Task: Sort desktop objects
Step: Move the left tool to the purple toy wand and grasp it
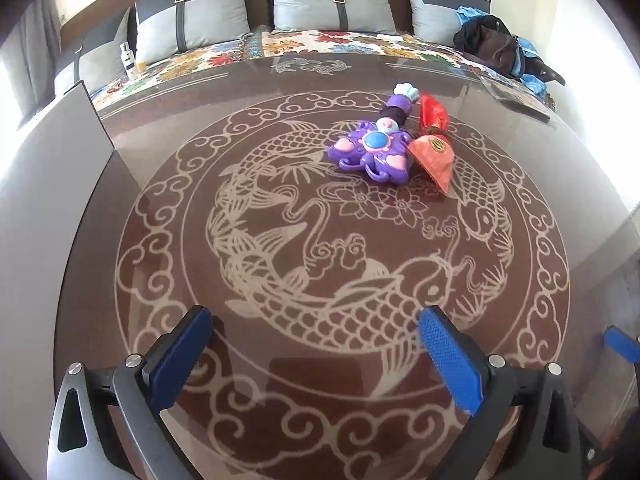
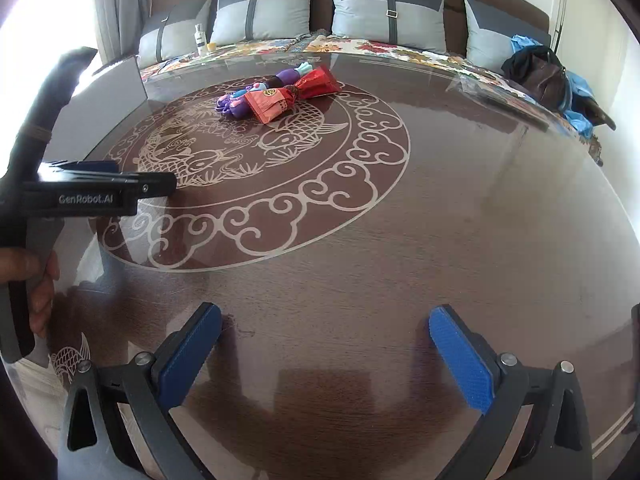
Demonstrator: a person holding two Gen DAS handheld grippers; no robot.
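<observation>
On the glossy brown glass-topped table [image 1: 120, 208] with its pale carp pattern, a purple flower-shaped plastic toy [image 1: 370, 148] lay towards the far edge, right of centre, its handle pointing at the sofa. A red foil packet tied at the waist [image 1: 434, 140] lay touching its right side.

The left gripper [image 1: 316, 354] hung over the near part of the pattern with its blue-padded jaws at their widest and nothing between them. The right gripper [image 2: 326, 354] was likewise wide open and empty above bare table near the front edge.

The toy looked rigid, light and slick, best pinched across its narrow handle. The packet seemed soft and crinkly, safest taken at the tied waist.
</observation>
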